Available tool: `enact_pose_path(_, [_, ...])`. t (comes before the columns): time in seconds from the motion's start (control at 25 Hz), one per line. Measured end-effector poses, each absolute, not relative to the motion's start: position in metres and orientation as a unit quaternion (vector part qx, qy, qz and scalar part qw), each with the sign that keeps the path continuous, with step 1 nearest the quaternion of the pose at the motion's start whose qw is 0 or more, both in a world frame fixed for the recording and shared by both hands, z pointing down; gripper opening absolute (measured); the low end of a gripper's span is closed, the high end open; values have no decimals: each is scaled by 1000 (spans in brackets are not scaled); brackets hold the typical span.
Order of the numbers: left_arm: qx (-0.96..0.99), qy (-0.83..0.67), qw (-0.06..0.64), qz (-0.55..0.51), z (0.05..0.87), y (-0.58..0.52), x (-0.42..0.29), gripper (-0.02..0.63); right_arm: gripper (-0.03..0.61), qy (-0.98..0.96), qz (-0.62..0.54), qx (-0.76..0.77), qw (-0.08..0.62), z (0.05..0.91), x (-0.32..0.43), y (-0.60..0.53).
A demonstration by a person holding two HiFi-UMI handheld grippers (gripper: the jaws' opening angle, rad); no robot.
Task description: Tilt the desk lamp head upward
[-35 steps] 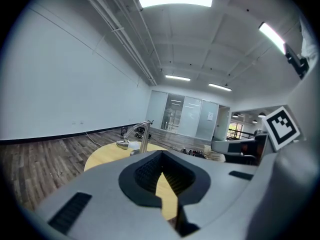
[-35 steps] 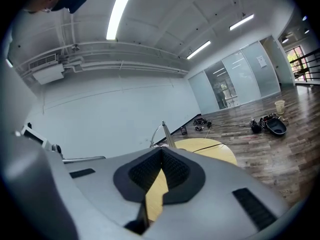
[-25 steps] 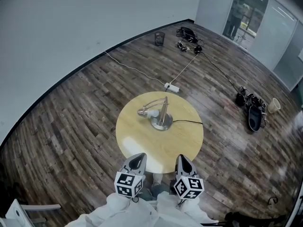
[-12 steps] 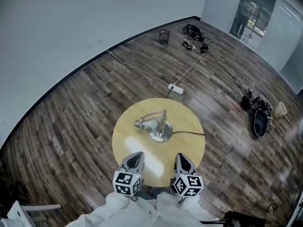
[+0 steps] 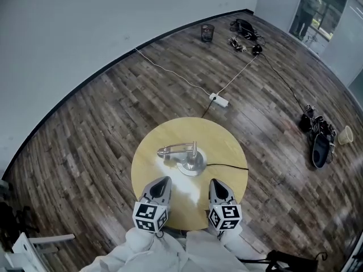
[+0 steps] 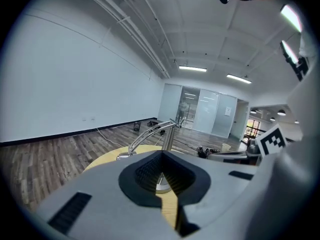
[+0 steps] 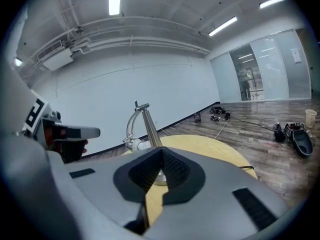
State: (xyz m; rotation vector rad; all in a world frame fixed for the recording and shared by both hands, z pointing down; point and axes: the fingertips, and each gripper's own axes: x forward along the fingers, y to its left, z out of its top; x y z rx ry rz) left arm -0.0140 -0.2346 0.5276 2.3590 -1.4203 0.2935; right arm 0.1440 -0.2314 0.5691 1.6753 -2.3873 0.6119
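Note:
A silver desk lamp (image 5: 190,164) stands on the round yellow table (image 5: 229,152). Its round base is near the table's middle, and its head (image 5: 164,151) hangs low at the left on a curved arm. The left gripper (image 5: 163,182) and the right gripper (image 5: 216,183) are both shut and empty, side by side over the table's near edge, short of the lamp. In the left gripper view the lamp head (image 6: 123,156) and the post (image 6: 168,136) rise beyond the shut left gripper (image 6: 161,155). Beyond the right gripper (image 7: 161,152), the post (image 7: 150,129) stands just ahead.
A black cord (image 5: 228,165) runs from the lamp base off the table's right side. On the wood floor lie a white power strip (image 5: 219,100), a dark bin (image 5: 207,33), bags (image 5: 244,26), shoes (image 5: 320,146) and a cup (image 5: 345,135).
Both grippers have moved forward over the table's near edge, closer to the lamp. The table and lamp sit nearer in the head view. The lamp itself has not moved.

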Motion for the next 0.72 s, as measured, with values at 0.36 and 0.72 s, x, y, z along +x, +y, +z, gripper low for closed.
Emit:
enact_pose_path(0.36, [824,-516,172,157,563,-265,-27,0,10,-805,166,525,219,671,109,-290])
enact_pose_path(0.72, [819,-526,-24,228,571,-333,-37,173,9,-780,155,560,233,706,96,-333])
